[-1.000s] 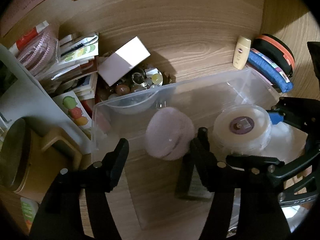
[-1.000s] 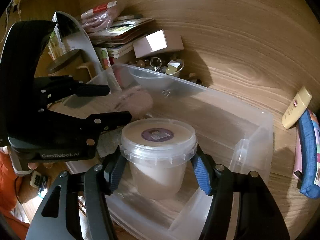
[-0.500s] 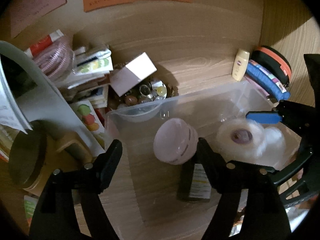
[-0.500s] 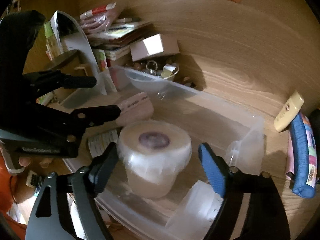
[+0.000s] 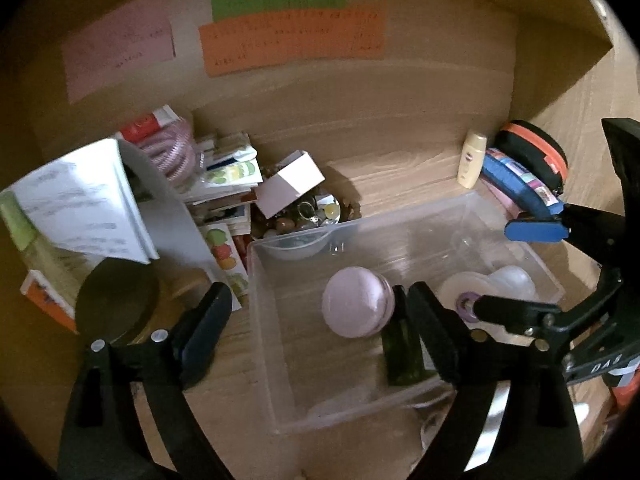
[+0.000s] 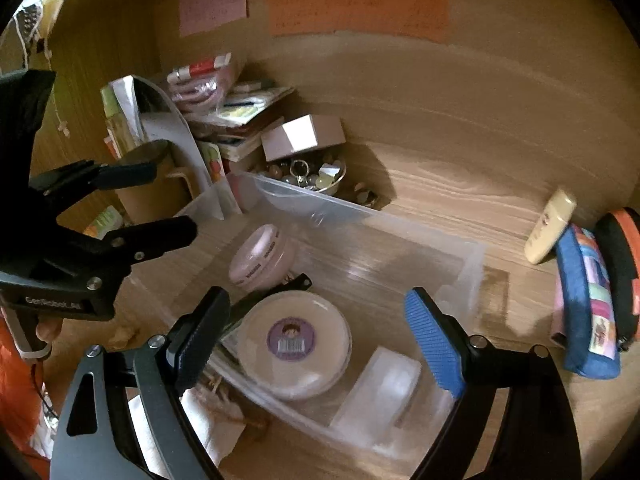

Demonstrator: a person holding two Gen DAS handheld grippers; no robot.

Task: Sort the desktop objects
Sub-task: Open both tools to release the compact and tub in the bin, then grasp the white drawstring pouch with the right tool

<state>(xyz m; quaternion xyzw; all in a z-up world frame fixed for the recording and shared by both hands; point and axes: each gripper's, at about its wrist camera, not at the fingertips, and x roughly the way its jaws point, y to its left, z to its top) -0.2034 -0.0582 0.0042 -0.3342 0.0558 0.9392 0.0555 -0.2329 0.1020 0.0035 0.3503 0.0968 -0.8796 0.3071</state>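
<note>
- Landmark: clear plastic bin [image 5: 280, 360] [image 6: 468, 264] on the wooden desk [image 5: 400, 168] [image 6: 460, 184]; positions below are given relative to it, left to right.
- Far left of the bin: an open booklet [image 5: 80, 208] propped over a round dark lid [image 5: 116, 300], with a stack of leaflets and packets [image 5: 228, 172] [image 6: 240, 108] behind.
- Left gripper [image 5: 320, 320]: jaws spread wide, holding nothing; one finger sits outside the bin's left wall, the other over its interior.
- Just behind the bin's left rear corner: a bowl of beads and trinkets [image 5: 316, 212] [image 6: 312, 176], with a small white box [image 5: 290, 182] [image 6: 304, 136] resting tilted on it.
- Inside the bin, left part: a pink round jar [image 5: 354, 306] [image 6: 260, 256], lying tilted, touching a dark green bottle [image 5: 402, 352].
- Inside the bin, centre-right: a white tub with a purple label [image 6: 292, 344] [image 5: 460, 300], standing upright, free of both grippers.
- Inside the bin, right of the tub: a translucent lidded container [image 6: 380, 388].
- Right gripper [image 6: 316, 328]: jaws wide apart above the tub, gripping nothing; blue pads [image 6: 434, 344] visible.
- Behind the bin's right rear corner: a cream tube [image 5: 472, 158] [image 6: 550, 228].
- Right of the bin: a blue patterned pouch [image 5: 520, 188] [image 6: 588, 300] leaning against a black case with orange trim [image 5: 536, 148] [image 6: 622, 268].
</note>
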